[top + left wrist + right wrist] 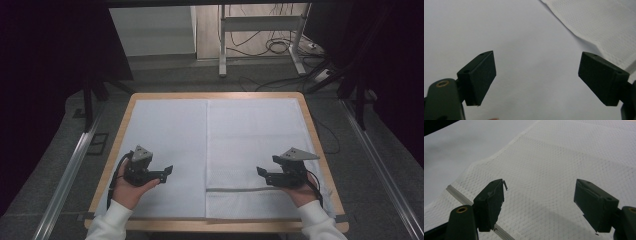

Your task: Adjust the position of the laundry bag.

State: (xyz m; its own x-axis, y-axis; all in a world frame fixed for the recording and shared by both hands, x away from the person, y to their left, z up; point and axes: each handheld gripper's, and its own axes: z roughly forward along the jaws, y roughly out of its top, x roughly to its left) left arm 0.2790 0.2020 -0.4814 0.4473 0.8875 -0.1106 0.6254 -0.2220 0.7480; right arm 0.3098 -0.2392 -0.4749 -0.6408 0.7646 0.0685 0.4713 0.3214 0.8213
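A white mesh cloth [255, 145] lies flat over the right half of the table, with a grey zip line [245, 189] running across it near the front. Its weave shows close up as the mesh cloth [564, 170] in the right gripper view, and its corner is the mesh cloth [604, 22] in the left gripper view. My left gripper [168, 171] hovers over the plain white sheet [167, 150], jaws wide apart and empty. My right gripper [260, 172] is held above the mesh cloth near the zip line [461, 197], also open with nothing between the pads [489, 203].
The wooden table rim [220, 225] frames the white covering. Beyond the far edge stand a metal desk frame [260, 35] and loose cables [280, 47] on the floor. Metal rails [70, 165] run along both sides of the table.
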